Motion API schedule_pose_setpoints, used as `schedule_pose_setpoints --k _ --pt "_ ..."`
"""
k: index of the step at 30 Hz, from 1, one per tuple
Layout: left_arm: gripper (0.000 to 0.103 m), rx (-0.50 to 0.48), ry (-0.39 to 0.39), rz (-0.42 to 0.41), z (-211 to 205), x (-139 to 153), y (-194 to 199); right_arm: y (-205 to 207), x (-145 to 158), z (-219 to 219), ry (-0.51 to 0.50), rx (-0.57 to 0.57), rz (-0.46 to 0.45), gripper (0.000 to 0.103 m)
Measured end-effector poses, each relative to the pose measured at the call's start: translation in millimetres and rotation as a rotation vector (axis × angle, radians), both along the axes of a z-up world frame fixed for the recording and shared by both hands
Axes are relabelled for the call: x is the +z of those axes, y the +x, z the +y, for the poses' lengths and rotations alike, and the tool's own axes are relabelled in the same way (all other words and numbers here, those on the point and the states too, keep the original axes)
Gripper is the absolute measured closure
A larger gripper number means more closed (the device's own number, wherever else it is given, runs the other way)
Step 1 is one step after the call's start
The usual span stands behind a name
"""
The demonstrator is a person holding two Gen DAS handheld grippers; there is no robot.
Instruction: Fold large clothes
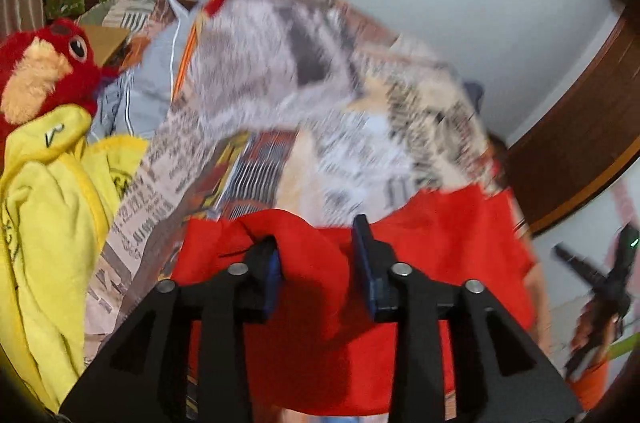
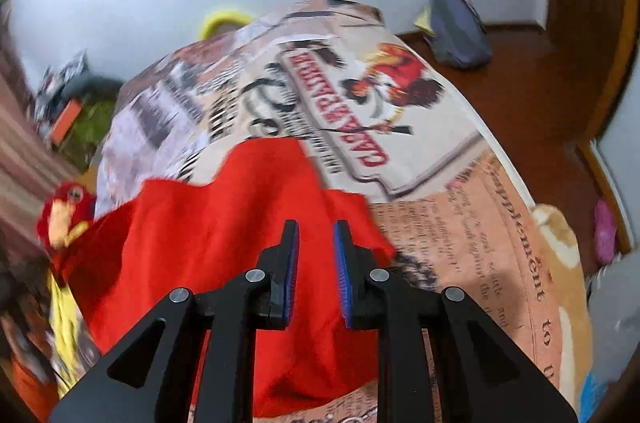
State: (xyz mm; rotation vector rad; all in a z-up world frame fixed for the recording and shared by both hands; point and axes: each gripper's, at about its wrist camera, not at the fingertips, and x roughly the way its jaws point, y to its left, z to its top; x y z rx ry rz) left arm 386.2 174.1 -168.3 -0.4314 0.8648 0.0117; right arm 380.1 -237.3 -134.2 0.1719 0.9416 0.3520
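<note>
While the red garment (image 1: 440, 243) lies spread on the newspaper-print bedsheet (image 2: 460, 223), a fold bunches between the left hand-held gripper's (image 1: 320, 255) parted jaws without being pinched. The right hand-held gripper (image 2: 316, 247) hovers above the cloth, its jaws narrowly apart, gripping nothing.

Red garment (image 1: 440, 243) bunched between parted jaws, over newspaper-print bedspread (image 1: 280, 95).

2 black tools, left (image 1: 320, 243) and right (image 2: 316, 247), blue-padded fingers (image 2: 292, 271), round silver pivot screws, possibly steel
</note>
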Motion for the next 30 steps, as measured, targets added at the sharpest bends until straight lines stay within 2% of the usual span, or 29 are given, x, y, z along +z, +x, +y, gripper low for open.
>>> schedule_pose_setpoints --k 2,5,6,7,9,12,15,18,20,22,23,24,25,27,30 --pt "0.063 -0.004 0.022 -0.024 -5 15 -3 -3 2 22 0.0 0.052 -0.011 0.085" --pt "0.058 -0.013 0.126 -0.065 -19 32 -10 -10 3 55 0.006 0.136 -0.027 0.066" --pt "0.05 -0.012 0.143 -0.083 -21 36 -12 -14 3 69 -0.005 0.171 -0.038 0.06" --pt "0.041 -0.006 0.162 -0.104 -24 39 -16 -17 1 80 -0.018 0.193 -0.05 0.059" --pt "0.035 -0.017 0.18 -0.115 -31 37 -20 -24 -3 99 -0.055 0.234 -0.073 0.059" --pt "0.035 -0.095 0.215 -0.048 -50 17 -17 -33 -18 126 -0.088 0.311 -0.057 0.052" --pt "0.035 -0.171 0.255 0.033 -76 -21 -14 -38 -40 142 -0.155 0.361 -0.023 0.046" --pt "0.035 -0.233 0.247 0.11 -95 -58 -15 -44 -59 146 -0.261 0.397 -0.011 0.046" --pt "0.035 -0.263 0.233 0.164 -103 -82 -18 -50 -62 137 -0.279 0.403 -0.035 0.038" --pt "0.032 -0.263 0.244 0.166 -107 -96 -23 -53 -62 127 -0.271 0.399 -0.043 0.026" --pt "0.03 -0.252 0.248 0.142 -106 -99 -28 -55 -62 122 -0.257 0.402 -0.038 0.026" --pt "0.022 -0.24 0.259 0.134 -105 -99 -31 -55 -63 117 -0.231 0.408 -0.027 0.026" --pt "0.018 -0.225 0.281 0.13 -103 -99 -35 -55 -63 111 -0.201 0.41 -0.015 0.026" --pt "0.018 -0.209 0.312 0.117 -100 -98 -44 -58 -63 103 -0.162 0.397 0.0 0.026" --pt "0.018 -0.196 0.31 0.113 -92 -98 -56 -61 -60 94 -0.136 0.354 0.007 0.025"
